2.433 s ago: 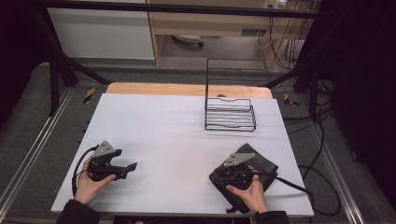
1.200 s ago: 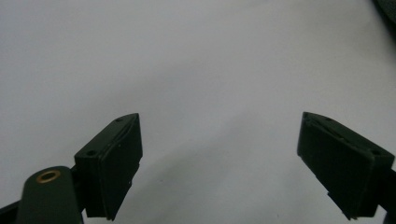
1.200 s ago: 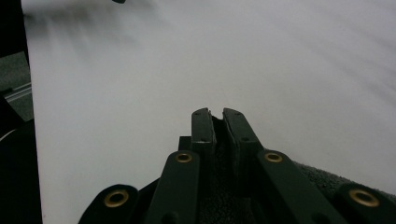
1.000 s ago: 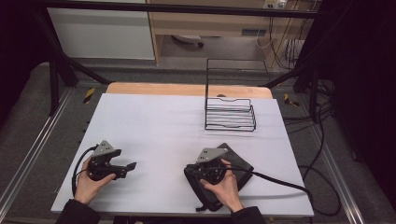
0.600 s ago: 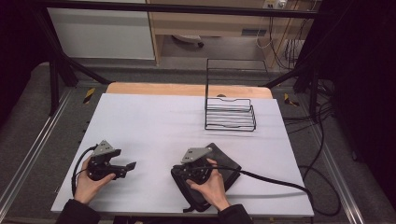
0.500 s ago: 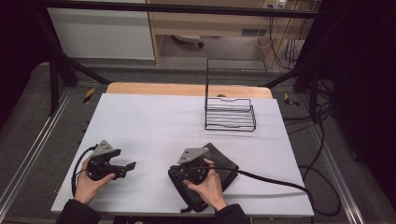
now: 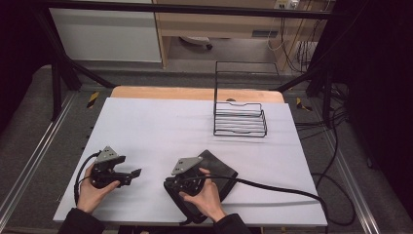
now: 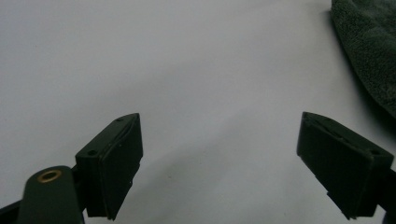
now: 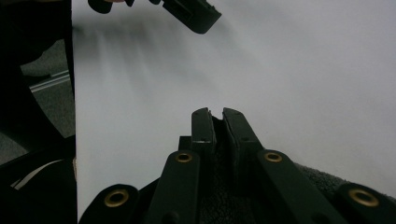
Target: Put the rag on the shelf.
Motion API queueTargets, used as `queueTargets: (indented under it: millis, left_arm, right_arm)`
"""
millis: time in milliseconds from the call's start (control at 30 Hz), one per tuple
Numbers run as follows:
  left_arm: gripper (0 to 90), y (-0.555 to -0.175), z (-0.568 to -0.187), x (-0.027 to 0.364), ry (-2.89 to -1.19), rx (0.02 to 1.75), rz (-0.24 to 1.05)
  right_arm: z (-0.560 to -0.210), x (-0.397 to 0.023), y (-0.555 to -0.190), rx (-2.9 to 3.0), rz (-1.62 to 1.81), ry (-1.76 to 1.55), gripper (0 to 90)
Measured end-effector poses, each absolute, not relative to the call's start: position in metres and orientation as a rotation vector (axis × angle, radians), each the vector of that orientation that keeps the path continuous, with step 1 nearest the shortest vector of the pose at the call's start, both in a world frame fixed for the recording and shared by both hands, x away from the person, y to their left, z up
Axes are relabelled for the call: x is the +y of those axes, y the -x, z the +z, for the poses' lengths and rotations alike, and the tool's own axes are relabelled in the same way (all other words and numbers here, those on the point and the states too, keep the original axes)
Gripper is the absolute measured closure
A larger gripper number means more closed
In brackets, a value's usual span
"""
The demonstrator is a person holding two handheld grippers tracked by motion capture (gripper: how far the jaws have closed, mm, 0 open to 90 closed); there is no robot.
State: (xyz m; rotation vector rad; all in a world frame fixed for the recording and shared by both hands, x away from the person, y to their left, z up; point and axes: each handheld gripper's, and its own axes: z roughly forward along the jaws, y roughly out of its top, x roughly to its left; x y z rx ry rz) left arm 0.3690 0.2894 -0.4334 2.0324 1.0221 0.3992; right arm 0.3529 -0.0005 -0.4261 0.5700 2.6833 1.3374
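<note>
A dark towel-like cloth (image 7: 221, 170) lies near the front edge of the white table (image 7: 160, 126). My right gripper (image 7: 168, 184) sits at the cloth's left end and points left. In the right gripper view the right gripper (image 9: 215, 116) has its jaws nearly together, pinching a fold of the dark cloth (image 9: 322, 179). My left gripper (image 7: 136, 173) rests on the table to the left, apart from the cloth. In its own view the left gripper (image 8: 219, 140) is open over bare table, and the cloth (image 8: 369, 60) reaches in at the upper right.
A black wire rack (image 7: 240, 119) with a tall back frame stands at the back right of the table. A black cable (image 7: 292, 191) trails from the right gripper over the front right. The left gripper (image 9: 191, 14) shows beyond the right jaws.
My right gripper has slid left along the front of the table, dragging the dark cloth with it towards the left gripper. The left gripper has stayed in place.
</note>
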Motion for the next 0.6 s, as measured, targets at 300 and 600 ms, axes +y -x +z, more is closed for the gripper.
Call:
queueTargets:
  millis: [300, 600]
  left_arm:
    - [15.0, -0.369, -0.434, 0.290, -2.034, 1.026, 0.398]
    - [15.3, -0.369, -0.434, 0.291, -2.030, 1.033, 0.393]
  right_arm:
    - [-0.444, 0.008, -0.354, 2.736, 1.291, -0.606, 73.5]
    - [-0.427, -0.002, -0.354, 2.688, 1.328, -0.622, 40.7]
